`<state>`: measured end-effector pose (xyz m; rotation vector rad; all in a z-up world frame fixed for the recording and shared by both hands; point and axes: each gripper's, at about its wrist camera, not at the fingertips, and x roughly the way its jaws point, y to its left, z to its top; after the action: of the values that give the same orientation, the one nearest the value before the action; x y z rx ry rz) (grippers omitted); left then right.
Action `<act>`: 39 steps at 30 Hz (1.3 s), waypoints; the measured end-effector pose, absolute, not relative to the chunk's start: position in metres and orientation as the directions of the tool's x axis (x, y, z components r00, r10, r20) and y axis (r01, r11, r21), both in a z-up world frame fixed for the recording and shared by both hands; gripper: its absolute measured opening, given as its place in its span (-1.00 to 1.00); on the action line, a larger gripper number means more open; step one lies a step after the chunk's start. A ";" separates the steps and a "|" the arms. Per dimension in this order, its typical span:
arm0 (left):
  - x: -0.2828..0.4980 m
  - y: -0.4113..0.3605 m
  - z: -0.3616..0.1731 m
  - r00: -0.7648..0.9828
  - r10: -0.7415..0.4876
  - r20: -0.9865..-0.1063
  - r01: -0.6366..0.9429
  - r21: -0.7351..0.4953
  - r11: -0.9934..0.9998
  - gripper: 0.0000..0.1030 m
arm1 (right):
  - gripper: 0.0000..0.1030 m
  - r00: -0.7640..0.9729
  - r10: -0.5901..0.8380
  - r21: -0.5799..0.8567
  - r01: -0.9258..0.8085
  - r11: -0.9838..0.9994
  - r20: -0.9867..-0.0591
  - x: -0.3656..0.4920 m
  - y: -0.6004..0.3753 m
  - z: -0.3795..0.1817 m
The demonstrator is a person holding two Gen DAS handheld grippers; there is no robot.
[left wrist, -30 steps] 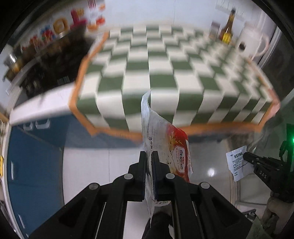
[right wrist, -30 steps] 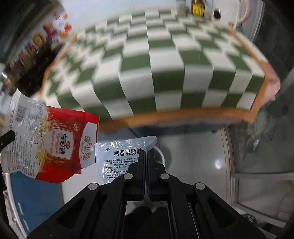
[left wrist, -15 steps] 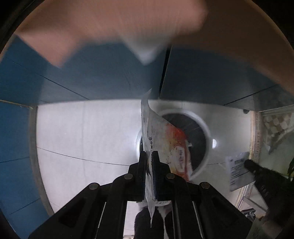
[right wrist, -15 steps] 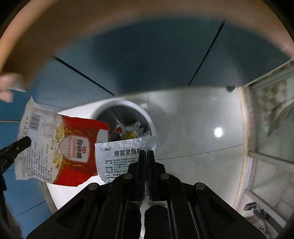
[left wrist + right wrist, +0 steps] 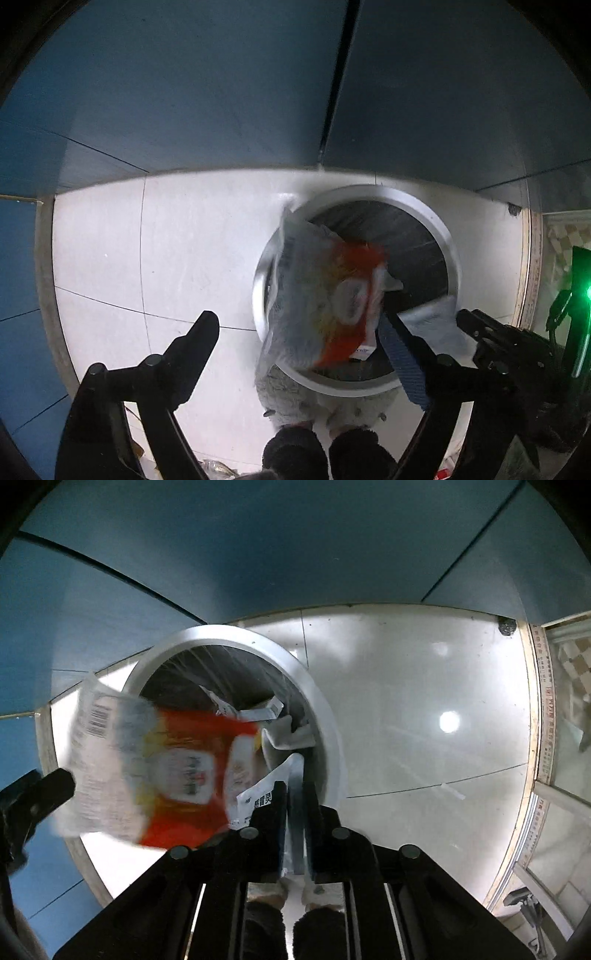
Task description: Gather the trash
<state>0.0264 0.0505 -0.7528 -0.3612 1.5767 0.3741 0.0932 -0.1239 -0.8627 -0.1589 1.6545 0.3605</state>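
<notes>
The left gripper (image 5: 295, 350) has its jaws spread wide and grasps nothing. Between and just beyond its fingertips the red-and-white bag (image 5: 325, 295) is blurred, loose in the air over the near rim of the round trash bin (image 5: 439, 232). The left wrist view shows the bag edge-on and smeared, its print unreadable; it also shows the right gripper (image 5: 476, 328) coming in from the right with a pale packet (image 5: 432, 321) at its tips, and the blue cabinet doors (image 5: 221, 92) beyond the bin.

The right wrist view gives what the left one lacks: the bag's (image 5: 147, 764) flat face with a barcode at its upper left corner, and the contents of the bin (image 5: 325, 716), where crumpled white wrappers (image 5: 258, 712) lie against the dark liner. Here the right gripper (image 5: 293, 794) is nearly closed, its jaws pinching the white sachet (image 5: 262, 790) with printed characters; the sachet sticks out ahead and to the left of the fingertips, above the bin's near rim. The bag hangs left of these jaws, partly overlapping the sachet. One finger (image 5: 44, 782) of the left gripper shows at the far left edge, apart from the bag. The glossy white floor (image 5: 424, 701) lies to the right of the jaws.
</notes>
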 end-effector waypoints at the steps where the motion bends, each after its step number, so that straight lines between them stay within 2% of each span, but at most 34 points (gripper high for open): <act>1: 0.026 0.051 -0.752 -0.040 0.005 -0.999 -0.452 0.023 0.892 0.85 | -0.26 -0.112 0.115 0.145 -0.313 0.939 -0.987 0.094 -0.122 -0.861; 2: 0.024 0.052 -0.750 -0.044 0.017 -0.999 -0.454 0.035 0.890 0.97 | 0.16 -0.103 0.118 0.145 -0.314 0.938 -0.988 0.096 -0.124 -0.857; 4: 0.020 0.055 -0.745 -0.040 0.029 -0.999 -0.463 0.045 0.885 0.98 | 0.50 -0.082 0.118 0.139 -0.322 0.937 -0.990 0.098 -0.126 -0.847; 6: 0.015 0.057 -0.738 -0.035 0.047 -0.998 -0.473 0.058 0.879 0.98 | 0.62 -0.068 0.110 0.127 -0.333 0.934 -0.992 0.098 -0.127 -0.839; 8: 0.013 0.057 -0.734 -0.024 0.062 -0.998 -0.484 0.066 0.873 0.98 | 0.98 -0.057 0.098 0.111 -0.337 0.935 -0.994 0.095 -0.130 -0.830; 14: -0.004 0.056 -0.699 0.012 0.118 -0.993 -0.511 0.095 0.855 0.98 | 1.00 -0.044 0.079 0.089 -0.364 0.927 -0.996 0.079 -0.142 -0.794; 20: -0.019 0.048 -0.635 0.034 0.122 -0.992 -0.521 0.086 0.849 0.98 | 1.00 -0.003 0.092 0.086 -0.381 0.921 -0.996 0.059 -0.162 -0.716; 25: -0.031 0.030 -0.558 0.065 0.138 -0.988 -0.498 0.087 0.863 0.98 | 1.00 0.067 0.102 0.067 -0.402 0.913 -0.992 0.043 -0.182 -0.616; 32: -0.059 -0.001 -0.424 0.140 0.136 -0.981 -0.465 0.056 0.884 0.98 | 1.00 0.152 0.136 0.058 -0.431 0.901 -0.979 0.012 -0.211 -0.453; 39: -0.079 -0.026 -0.307 0.245 0.095 -0.965 -0.423 -0.019 0.906 0.98 | 1.00 0.209 0.194 0.084 -0.442 0.893 -0.958 -0.027 -0.235 -0.302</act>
<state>-0.0790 -0.0256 -0.3074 -0.3006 1.2798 0.3607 -0.0270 -0.2350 -0.3022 -0.2270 1.2879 0.4475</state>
